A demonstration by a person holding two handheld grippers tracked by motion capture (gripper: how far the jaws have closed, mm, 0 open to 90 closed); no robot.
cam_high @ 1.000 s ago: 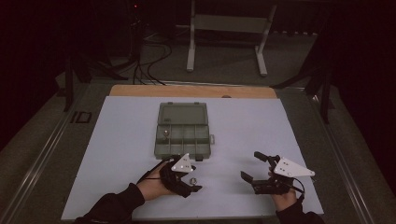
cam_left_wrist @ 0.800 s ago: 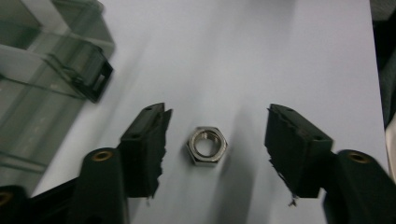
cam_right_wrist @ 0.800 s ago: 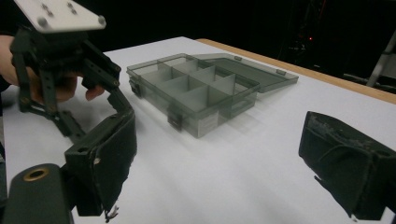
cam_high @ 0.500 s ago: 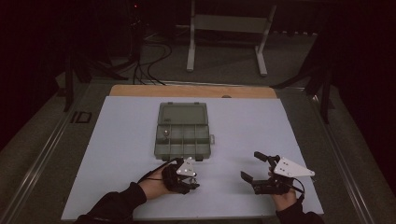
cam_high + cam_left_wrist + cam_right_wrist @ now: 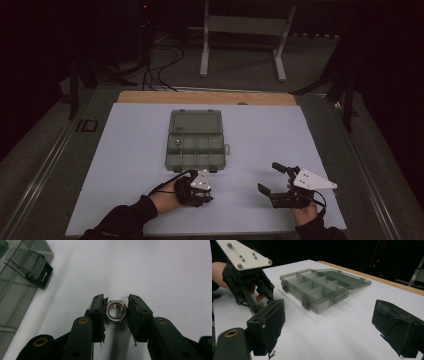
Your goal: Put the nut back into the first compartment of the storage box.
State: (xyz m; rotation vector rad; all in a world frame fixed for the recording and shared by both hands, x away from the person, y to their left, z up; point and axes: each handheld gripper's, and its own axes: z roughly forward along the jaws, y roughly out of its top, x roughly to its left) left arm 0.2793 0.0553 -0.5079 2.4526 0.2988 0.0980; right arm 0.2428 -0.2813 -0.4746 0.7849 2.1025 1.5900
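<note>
A silver hex nut point(image 5: 116, 311) lies flat on the white mat, and my left gripper point(image 5: 116, 315) is shut on it, one black jaw against each side. In the high view this left gripper point(image 5: 204, 196) points down at the mat just in front of the grey compartment box point(image 5: 196, 140), whose lid lies open at the back. One left compartment holds a small metal piece point(image 5: 176, 143). My right gripper point(image 5: 268, 177) rests at the front right, open and empty, aimed toward the box point(image 5: 317, 287) and the left gripper point(image 5: 265, 298).
The box's latch point(image 5: 40, 273) sits close to the left of the left jaws. The white mat point(image 5: 125, 150) covers a wooden table point(image 5: 150, 96). Behind it are cables point(image 5: 155, 65) and a metal stand point(image 5: 240, 30) on the floor.
The left gripper has tipped down and edged slightly right onto the mat in front of the box. The right gripper has not moved.
</note>
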